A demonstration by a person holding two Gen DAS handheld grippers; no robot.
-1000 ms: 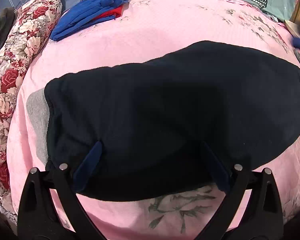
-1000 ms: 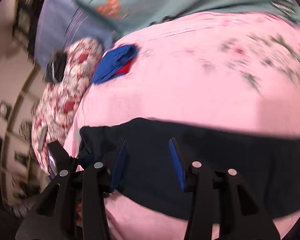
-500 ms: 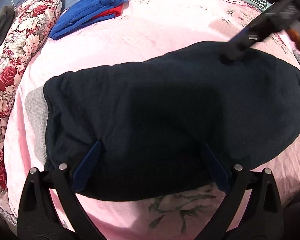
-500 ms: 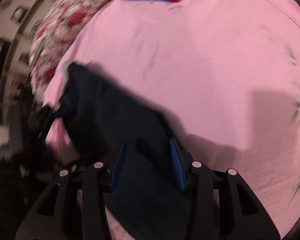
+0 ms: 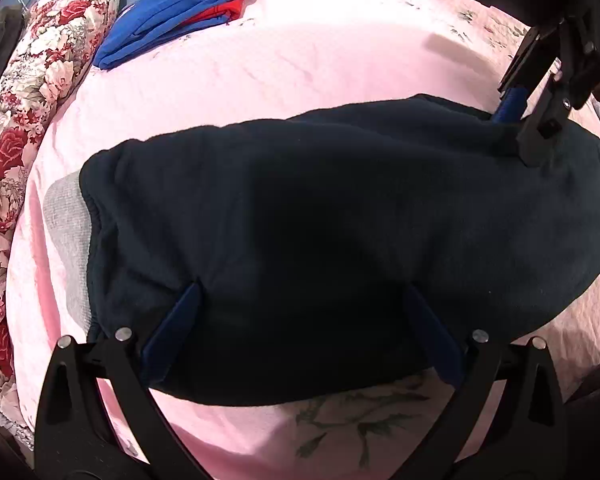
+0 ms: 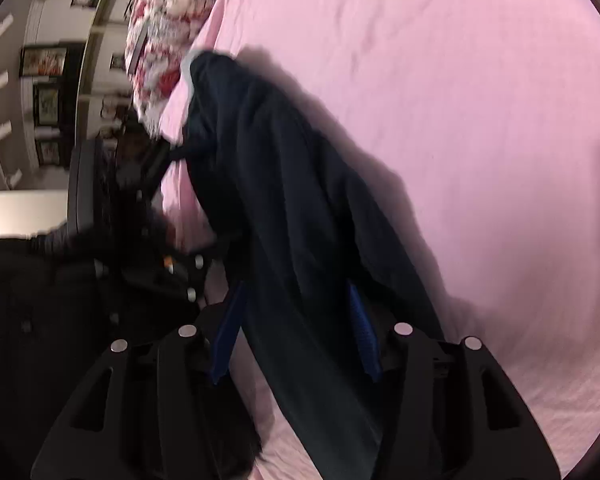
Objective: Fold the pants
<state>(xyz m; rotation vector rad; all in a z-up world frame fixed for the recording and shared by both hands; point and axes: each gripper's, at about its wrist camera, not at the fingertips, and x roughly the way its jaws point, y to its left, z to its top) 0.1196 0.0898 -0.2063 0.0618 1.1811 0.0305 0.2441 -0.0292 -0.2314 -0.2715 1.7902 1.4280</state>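
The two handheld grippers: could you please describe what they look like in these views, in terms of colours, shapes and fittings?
The left gripper and the right gripper match: each has two matte black plastic arms with slotted cut-outs and round silver screw heads, ending in flat, tapered blue pads. In the left wrist view, the right gripper's body is a boxy black housing with round holes. No cables or sleeves are clearly visible.

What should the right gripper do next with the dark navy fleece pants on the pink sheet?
Probably close the right gripper: its jaws have just been opening and now straddle a ridge of the dark navy fleece pants, pads not yet pressing. The left gripper stands open over the near edge.
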